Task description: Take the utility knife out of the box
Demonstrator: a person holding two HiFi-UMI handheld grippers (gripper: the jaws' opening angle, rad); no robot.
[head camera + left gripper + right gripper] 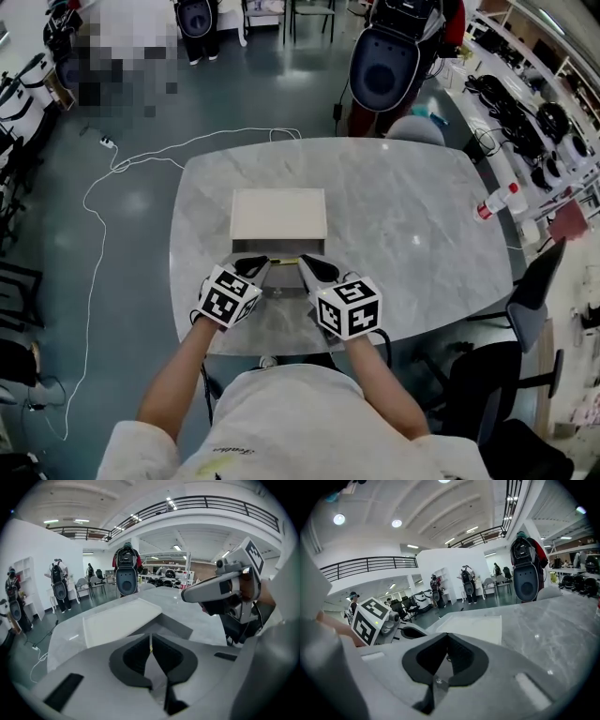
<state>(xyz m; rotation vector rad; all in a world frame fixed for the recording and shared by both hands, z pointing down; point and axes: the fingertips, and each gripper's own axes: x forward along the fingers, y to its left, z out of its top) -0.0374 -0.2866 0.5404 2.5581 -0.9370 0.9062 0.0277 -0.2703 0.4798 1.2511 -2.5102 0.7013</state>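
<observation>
Head view: left gripper [255, 267], right gripper [315, 268] at near edge of flat white box [278, 214], fingers together, empty, likely staged to open it

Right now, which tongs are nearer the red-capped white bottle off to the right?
Right. The right tongs are at the near middle of the table, on the side toward the bottle. The left tongs are beside them, further left. Neither is close to it.
</observation>
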